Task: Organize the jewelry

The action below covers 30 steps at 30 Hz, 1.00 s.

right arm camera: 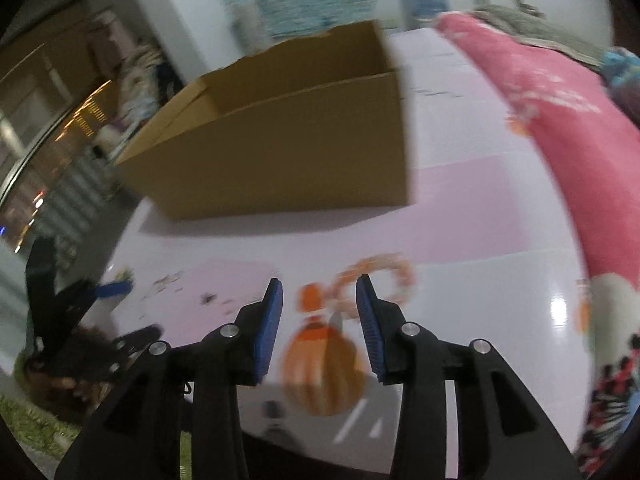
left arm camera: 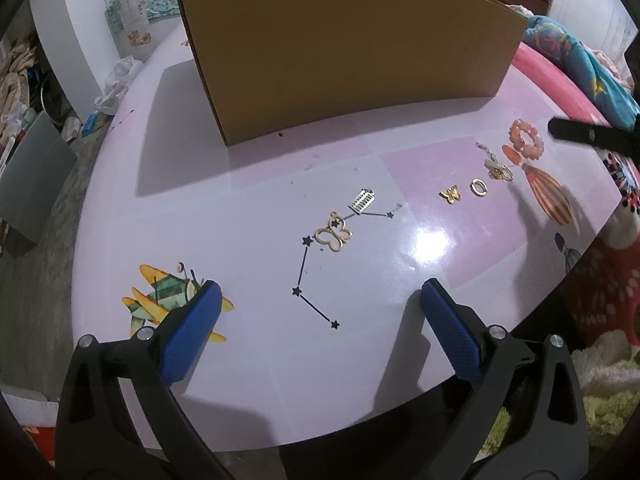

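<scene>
Item: orange bead bracelet (left arm camera: 526, 139), laid on desk (left arm camera: 248, 360) right of cardboard box (left arm camera: 352, 60). Right tool (right arm camera: 319, 286) spread narrow, empty, poised above. Left tool (left arm camera: 320, 294) spread wide, empty. Step judged: approach; descent and closure required next.

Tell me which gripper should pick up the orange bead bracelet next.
Right. The right gripper hangs open just short of the orange bead bracelet, roughly lined up with it. The left gripper is open too, but far from it, nearer the butterfly pendant.
</scene>
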Each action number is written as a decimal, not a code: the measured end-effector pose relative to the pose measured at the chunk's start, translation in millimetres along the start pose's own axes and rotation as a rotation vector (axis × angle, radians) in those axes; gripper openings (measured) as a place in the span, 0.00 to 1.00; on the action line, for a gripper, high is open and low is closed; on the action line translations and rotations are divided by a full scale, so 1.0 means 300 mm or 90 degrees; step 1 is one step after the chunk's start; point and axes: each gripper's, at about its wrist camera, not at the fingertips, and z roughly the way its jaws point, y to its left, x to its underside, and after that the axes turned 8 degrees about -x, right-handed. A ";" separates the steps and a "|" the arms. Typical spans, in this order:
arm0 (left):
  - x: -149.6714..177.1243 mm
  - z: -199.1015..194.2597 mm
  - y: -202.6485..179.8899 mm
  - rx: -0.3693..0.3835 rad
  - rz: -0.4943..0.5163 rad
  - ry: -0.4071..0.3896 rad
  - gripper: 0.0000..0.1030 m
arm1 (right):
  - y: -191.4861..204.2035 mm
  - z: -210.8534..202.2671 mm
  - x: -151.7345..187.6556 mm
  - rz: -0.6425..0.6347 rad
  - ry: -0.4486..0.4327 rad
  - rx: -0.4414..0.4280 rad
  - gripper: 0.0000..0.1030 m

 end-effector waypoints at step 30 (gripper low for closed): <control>-0.064 -0.013 -0.007 0.053 0.045 -0.027 0.48 | 0.155 0.143 0.053 -0.069 0.055 -0.074 0.30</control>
